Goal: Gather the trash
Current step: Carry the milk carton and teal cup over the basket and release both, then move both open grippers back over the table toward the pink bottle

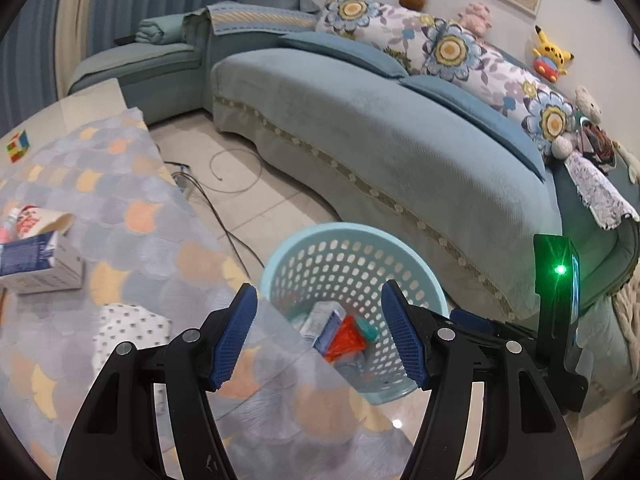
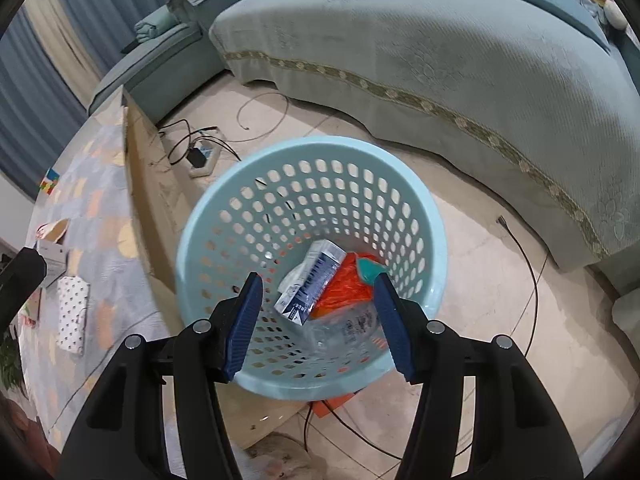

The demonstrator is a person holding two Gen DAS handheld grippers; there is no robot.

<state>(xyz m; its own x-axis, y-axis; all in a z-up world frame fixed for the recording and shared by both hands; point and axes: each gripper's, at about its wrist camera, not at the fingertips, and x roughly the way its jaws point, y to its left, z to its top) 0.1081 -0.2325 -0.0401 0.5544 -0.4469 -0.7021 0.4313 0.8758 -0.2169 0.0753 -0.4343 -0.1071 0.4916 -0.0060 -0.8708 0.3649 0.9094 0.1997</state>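
Observation:
A light blue perforated basket (image 2: 208, 216) stands on the floor beside the table; it also shows in the left wrist view (image 1: 280, 256). Inside lie a blue-and-white carton (image 2: 312, 280), an orange wrapper (image 2: 344, 288), a teal piece (image 2: 370, 270) and a clear plastic bottle (image 2: 344, 328). My right gripper (image 2: 318, 320) is open and empty right above the basket. My left gripper (image 1: 320, 332) is open and empty over the table edge, near the basket. On the table lie a blue-and-white box (image 1: 36, 264), a paper cup (image 1: 44, 220) and a dotted white packet (image 1: 128, 332).
The table has a grey and orange patterned cloth (image 1: 132, 216) and a colour cube (image 1: 18, 146) at its far end. A teal sofa (image 1: 380, 140) with cushions and plush toys curves behind. Cables and a power strip (image 2: 204, 156) lie on the tiled floor.

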